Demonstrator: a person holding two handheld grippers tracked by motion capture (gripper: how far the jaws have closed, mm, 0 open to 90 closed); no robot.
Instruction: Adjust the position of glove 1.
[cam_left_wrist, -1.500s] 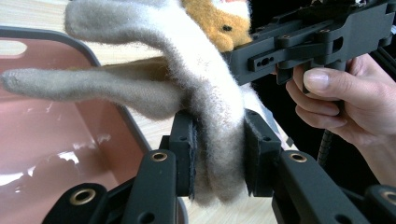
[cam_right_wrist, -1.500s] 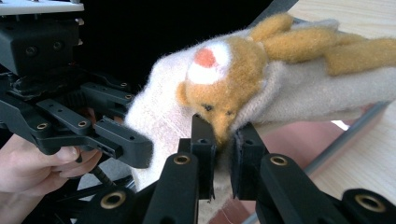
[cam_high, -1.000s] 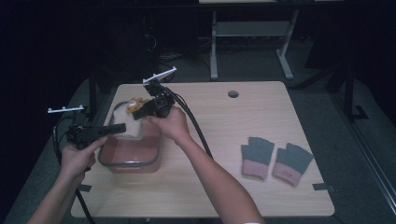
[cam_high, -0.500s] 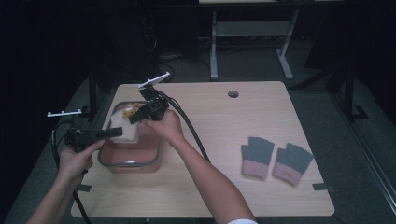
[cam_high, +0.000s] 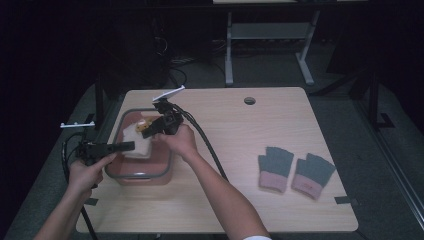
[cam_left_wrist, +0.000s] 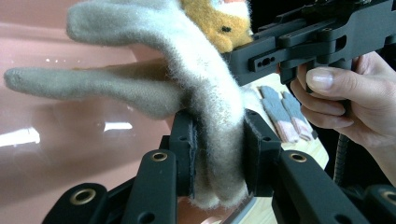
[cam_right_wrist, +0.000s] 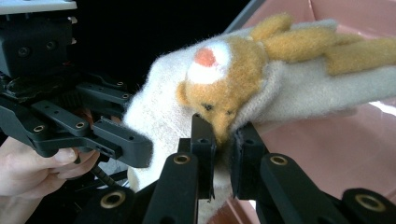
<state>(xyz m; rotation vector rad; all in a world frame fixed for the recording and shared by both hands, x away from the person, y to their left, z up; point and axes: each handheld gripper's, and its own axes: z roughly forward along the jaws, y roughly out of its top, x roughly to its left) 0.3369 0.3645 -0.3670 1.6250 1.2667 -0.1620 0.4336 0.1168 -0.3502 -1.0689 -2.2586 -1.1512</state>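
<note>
Left gripper view: my left tongs and right tongs both pinch the soft, light fuzzy mitten over the pink tub; cuff grips best.

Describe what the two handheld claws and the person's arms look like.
Both claws, left and right, are matte black with brass-ringed pivot holes on the jaw links. Each carries a pale three-cornered plate and trails a thick black cable. The forearms are bare; a white sleeve edge shows on the right arm.
</note>
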